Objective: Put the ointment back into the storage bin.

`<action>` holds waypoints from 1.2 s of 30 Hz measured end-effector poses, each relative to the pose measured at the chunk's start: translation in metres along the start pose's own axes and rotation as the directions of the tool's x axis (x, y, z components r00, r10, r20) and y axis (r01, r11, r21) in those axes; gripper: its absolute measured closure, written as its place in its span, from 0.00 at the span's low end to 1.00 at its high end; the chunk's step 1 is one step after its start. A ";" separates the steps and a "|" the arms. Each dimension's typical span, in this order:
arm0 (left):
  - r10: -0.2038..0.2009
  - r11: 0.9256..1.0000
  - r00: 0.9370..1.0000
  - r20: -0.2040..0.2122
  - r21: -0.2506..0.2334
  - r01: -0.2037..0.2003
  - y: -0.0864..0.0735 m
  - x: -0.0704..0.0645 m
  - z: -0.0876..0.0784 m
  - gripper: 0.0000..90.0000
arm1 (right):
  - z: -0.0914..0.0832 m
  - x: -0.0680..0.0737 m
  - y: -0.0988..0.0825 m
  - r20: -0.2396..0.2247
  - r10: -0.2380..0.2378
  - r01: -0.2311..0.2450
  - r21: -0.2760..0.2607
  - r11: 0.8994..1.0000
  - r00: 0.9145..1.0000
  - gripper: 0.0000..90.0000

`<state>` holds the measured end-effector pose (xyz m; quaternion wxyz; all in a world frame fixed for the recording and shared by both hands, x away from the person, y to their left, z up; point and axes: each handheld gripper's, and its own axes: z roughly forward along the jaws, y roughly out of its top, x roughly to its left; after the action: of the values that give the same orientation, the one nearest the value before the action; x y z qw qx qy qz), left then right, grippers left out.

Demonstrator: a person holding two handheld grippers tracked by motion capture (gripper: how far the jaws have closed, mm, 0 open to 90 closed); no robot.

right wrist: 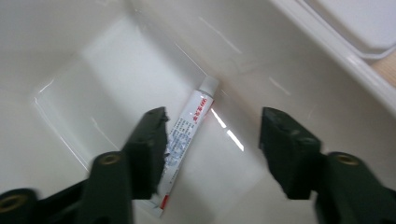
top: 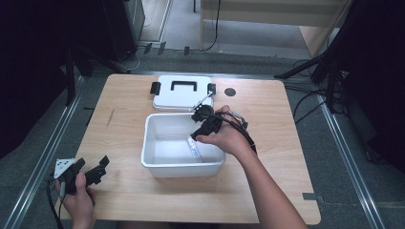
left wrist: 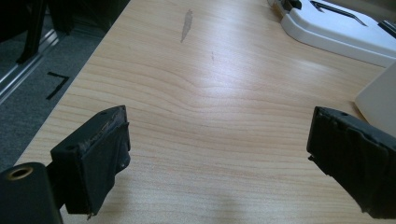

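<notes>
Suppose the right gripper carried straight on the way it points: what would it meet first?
Probably the white tube on the floor of the white bin; the right gripper, jaws open, points down into it.

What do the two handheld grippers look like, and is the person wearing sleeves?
Both grippers are black with two blocky, padded jaws. The left gripper carries a grey three-cornered plate and trails a dark cable. The right gripper has a black cable running back over the hand. Both forearms are bare, no sleeves visible.

White lid (top: pixel 182 92) on wooden table (top: pixel 286 143)
</notes>
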<state>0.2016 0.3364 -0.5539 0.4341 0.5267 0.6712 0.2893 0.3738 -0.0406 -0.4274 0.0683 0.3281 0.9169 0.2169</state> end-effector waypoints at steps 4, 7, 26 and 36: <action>0.001 1.000 1.000 -0.001 0.000 -0.001 0.000 0.000 0.000 0.07 | -0.018 0.002 -0.005 0.047 -0.007 0.008 -0.026 1.000 0.999 0.15; 0.003 1.000 1.000 -0.001 0.000 -0.003 0.000 0.000 0.000 0.07 | -0.027 0.001 -0.007 0.026 0.009 -0.008 -0.059 0.998 1.000 0.11; 0.010 1.000 1.000 -0.004 0.001 -0.010 0.000 -0.001 0.000 0.07 | -0.082 -0.048 -0.080 0.020 0.191 -0.183 -0.194 0.964 0.981 0.02; 0.014 1.000 1.000 -0.006 0.004 -0.014 0.000 -0.002 0.000 0.07 | -0.083 -0.075 -0.138 0.044 0.273 -0.258 -0.205 0.944 0.961 0.06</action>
<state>0.2016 0.3347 -0.5535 0.4288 0.5313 0.6696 0.2925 0.3305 -0.2123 -0.4150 0.1036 0.4478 0.8352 0.3020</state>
